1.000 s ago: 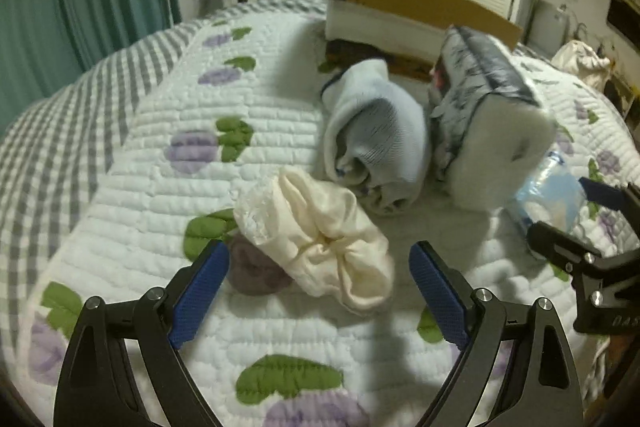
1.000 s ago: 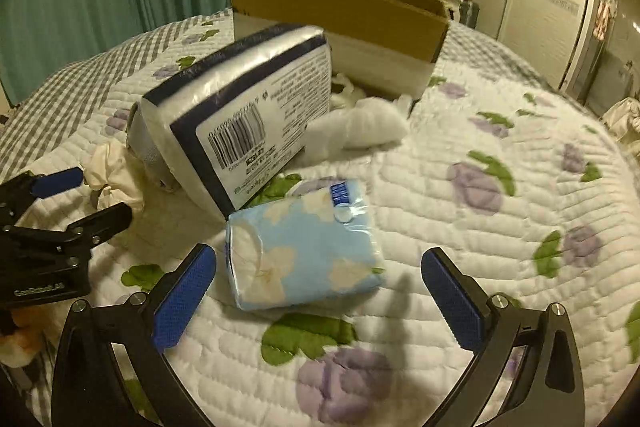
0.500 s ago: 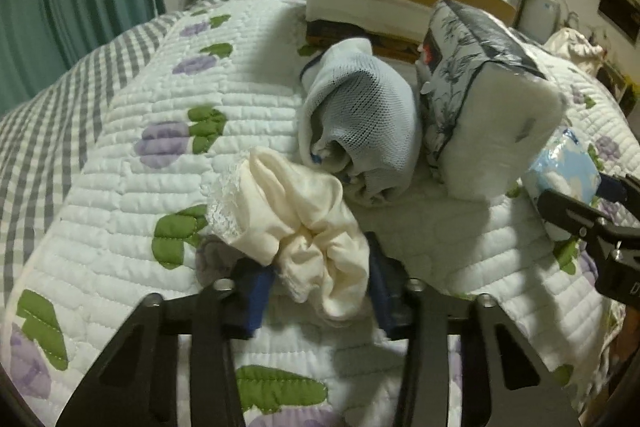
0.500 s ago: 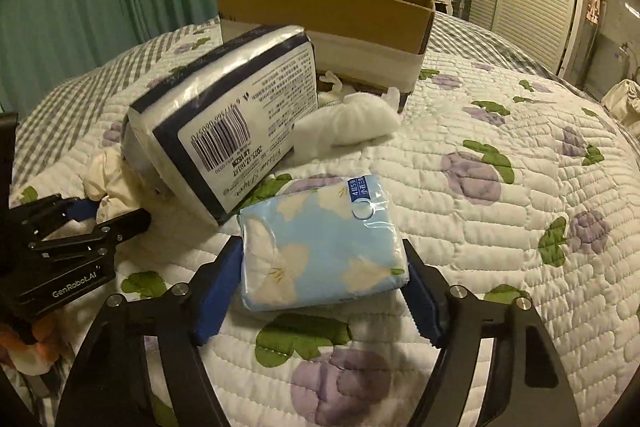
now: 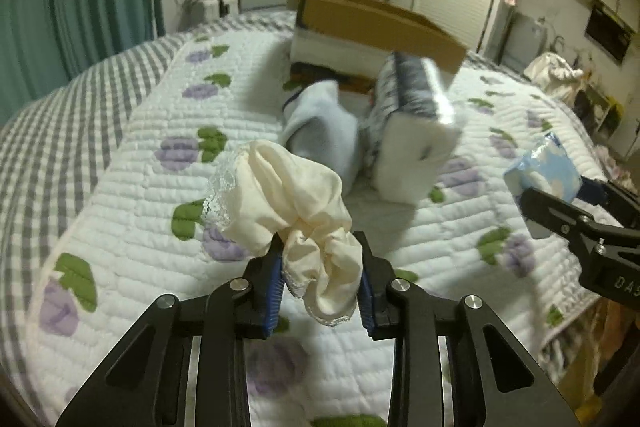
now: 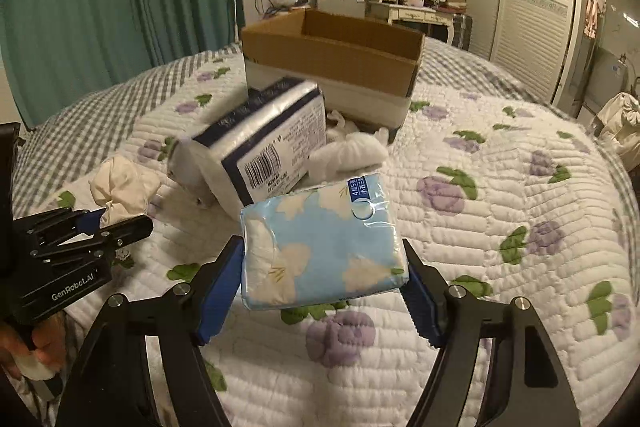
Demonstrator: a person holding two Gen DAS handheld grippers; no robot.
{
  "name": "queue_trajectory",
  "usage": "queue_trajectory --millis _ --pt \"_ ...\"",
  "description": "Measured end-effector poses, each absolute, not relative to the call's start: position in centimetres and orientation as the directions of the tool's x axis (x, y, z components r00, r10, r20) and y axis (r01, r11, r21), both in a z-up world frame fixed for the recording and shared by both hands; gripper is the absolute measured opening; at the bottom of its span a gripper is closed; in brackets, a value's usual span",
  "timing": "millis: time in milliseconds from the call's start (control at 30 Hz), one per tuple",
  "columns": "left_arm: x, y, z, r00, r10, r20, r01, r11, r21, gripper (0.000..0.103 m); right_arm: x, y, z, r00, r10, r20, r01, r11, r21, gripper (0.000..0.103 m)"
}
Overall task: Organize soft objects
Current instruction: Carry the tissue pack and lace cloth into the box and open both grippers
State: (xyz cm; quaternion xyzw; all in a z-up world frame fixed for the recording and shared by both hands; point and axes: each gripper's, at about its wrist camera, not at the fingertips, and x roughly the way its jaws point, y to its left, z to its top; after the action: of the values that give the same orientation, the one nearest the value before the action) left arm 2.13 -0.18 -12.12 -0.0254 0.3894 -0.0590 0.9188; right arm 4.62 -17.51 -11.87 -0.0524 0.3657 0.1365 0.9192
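My left gripper [image 5: 320, 279] is shut on a cream lace-edged cloth [image 5: 288, 203] and holds it above the quilt. My right gripper [image 6: 324, 287] is shut on a light blue tissue pack [image 6: 320, 247], lifted off the bed; the pack also shows in the left wrist view [image 5: 544, 171]. A large navy-and-white tissue package [image 6: 260, 155] lies in the middle of the bed. A pale blue rolled garment [image 5: 324, 131] lies beside it. A white cloth [image 6: 348, 155] lies in front of the open cardboard box [image 6: 336, 55].
The bed has a white quilt [image 6: 500, 195] with purple flowers and a grey checked blanket [image 5: 52, 131] on the left. Teal curtains, a TV, a dresser and wardrobes stand beyond the bed.
Both grippers closed from open, the left on the cream cloth and the right on the blue tissue pack. Both have since lifted their objects off the quilt.
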Motion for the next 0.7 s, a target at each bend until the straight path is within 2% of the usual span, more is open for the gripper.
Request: queue_trajectory --millis 300,533,700 --pt "4.4 -1.6 -4.8 0.767 -0.194 -0.612 0.184 0.980 -0.081 0.030 4.9 -18.6 -5.3 0.774 0.210 -0.597 -0.273 0.962 -0.016 0.073" --pt "10.4 -2.2 0.8 0.827 -0.200 -0.526 0.206 0.977 -0.049 0.030 10.2 -19.0 2.7 0.845 0.224 -0.486 -0.269 0.963 -0.024 0.073" --pt "16.5 -3.1 2.9 0.852 -0.171 -0.496 0.201 0.979 0.008 0.030 15.6 -18.7 5.9 0.862 0.236 -0.448 -0.274 0.961 -0.021 0.073"
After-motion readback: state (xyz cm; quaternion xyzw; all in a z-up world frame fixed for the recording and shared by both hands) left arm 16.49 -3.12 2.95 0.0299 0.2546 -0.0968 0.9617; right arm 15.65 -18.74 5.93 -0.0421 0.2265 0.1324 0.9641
